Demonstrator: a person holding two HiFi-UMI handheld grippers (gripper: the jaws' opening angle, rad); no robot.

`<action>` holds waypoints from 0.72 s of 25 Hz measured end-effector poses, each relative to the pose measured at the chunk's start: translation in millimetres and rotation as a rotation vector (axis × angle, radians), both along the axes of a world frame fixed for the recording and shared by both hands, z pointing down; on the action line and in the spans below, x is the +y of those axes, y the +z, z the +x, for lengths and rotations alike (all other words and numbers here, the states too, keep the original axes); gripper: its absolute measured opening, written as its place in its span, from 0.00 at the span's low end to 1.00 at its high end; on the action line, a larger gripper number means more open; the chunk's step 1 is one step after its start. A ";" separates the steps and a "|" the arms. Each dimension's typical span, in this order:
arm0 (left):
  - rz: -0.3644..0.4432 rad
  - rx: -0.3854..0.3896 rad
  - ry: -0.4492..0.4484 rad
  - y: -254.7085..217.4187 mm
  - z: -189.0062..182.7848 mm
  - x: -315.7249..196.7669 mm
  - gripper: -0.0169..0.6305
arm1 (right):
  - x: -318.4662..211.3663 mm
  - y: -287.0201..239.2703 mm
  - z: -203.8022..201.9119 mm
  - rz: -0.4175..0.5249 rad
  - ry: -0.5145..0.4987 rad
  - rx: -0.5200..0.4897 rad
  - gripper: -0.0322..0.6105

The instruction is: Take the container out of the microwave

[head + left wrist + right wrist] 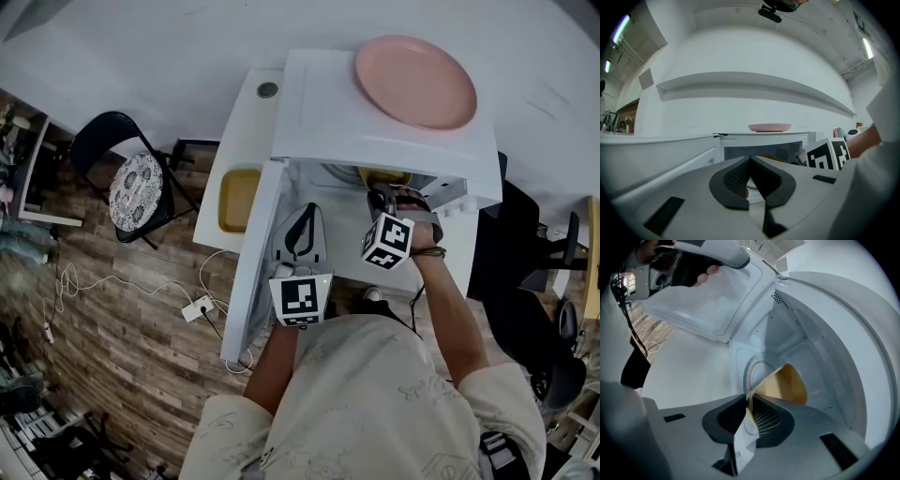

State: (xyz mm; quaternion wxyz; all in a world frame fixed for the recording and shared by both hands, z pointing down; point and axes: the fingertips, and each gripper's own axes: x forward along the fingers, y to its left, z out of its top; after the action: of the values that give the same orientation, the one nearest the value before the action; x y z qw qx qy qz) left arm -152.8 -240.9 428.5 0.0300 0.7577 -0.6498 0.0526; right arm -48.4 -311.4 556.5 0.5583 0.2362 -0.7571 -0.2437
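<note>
Yellow container (790,385) sits inside the open microwave (815,333), its rim pinched between the nearly closed fingers (766,420) of the right gripper (749,401). The left gripper (750,164) hangs beside the microwave's door (248,281), fingers together and holding nothing.

We see the right gripper (749,416) at lower centre, its jaws pinched on the near rim of the yellow container (787,385). The container sits inside the white microwave (820,348), whose open door (708,301) fills the upper left.
</note>
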 end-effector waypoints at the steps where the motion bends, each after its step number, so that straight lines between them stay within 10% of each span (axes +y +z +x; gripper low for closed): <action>1: 0.000 -0.001 0.005 -0.1 0.8 0.4 0.04 | 1.3 -0.1 0.9 0.001 0.005 0.000 0.14; 18: -0.003 0.010 0.100 2.8 7.6 4.8 0.04 | 32.6 2.6 2.7 0.002 0.097 -0.012 0.13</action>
State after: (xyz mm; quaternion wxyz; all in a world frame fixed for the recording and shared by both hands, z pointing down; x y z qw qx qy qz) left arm -145.2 -236.1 431.3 0.0316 0.7895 -0.6108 0.0511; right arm -45.7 -278.7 559.1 0.5648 0.2747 -0.7476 -0.2158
